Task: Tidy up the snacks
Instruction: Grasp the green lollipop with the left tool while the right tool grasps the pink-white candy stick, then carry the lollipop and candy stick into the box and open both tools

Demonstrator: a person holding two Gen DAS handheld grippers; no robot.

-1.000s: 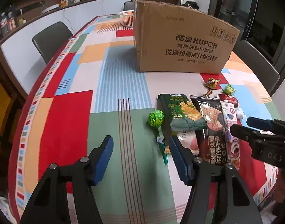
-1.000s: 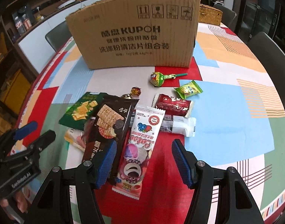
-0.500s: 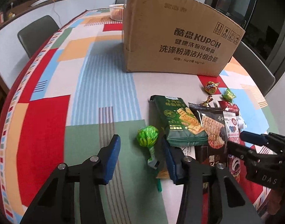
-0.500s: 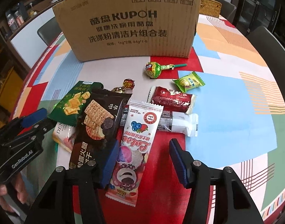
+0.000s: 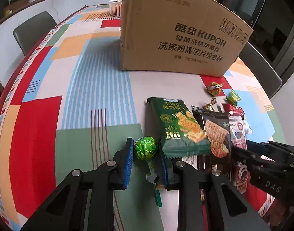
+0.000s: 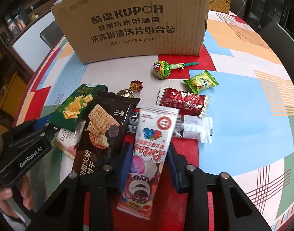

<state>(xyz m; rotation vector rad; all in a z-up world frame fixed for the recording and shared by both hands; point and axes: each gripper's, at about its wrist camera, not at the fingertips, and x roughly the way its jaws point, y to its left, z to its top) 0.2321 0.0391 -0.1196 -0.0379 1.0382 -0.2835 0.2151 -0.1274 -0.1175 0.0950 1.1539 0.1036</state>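
Two tongs in play, both low over the bench (image 5: pixel 100 88) w/ its colour-block cloth. My left tongs (image 5: pixel 146 155) sit lower centre of the left view, blue pads either side of the green lollipop (image 5: pixel 146 147); pads close beside the wrapped head, narrow gaps both sides, so spread, not pinching yet. Lollipop stick runs down toward the frame bottom betw. the fingers. Just right of it lies the green cracker pack (image 5: pixel 177 127), then the dark biscuit pack (image 5: pixel 217 132) overlapping it. My right tongs (image 6: pixel 149 158) are lower centre of the right view, spread astride the pink Lotso pack (image 6: pixel 149 148), which lies lengthwise betw. the pads; can't tell if they touch it. Pack's top end rests over the white-ended bar (image 6: pixel 195 129). Above that, red wrapper (image 6: pixel 182 101), green candy (image 6: pixel 200 81), second lollipop (image 6: pixel 161 69), gold-foil sweet (image 6: pixel 136 85). Cardboard box (image 6: pixel 135 23) stands upright across the upper centre, behind the whole snack pile.
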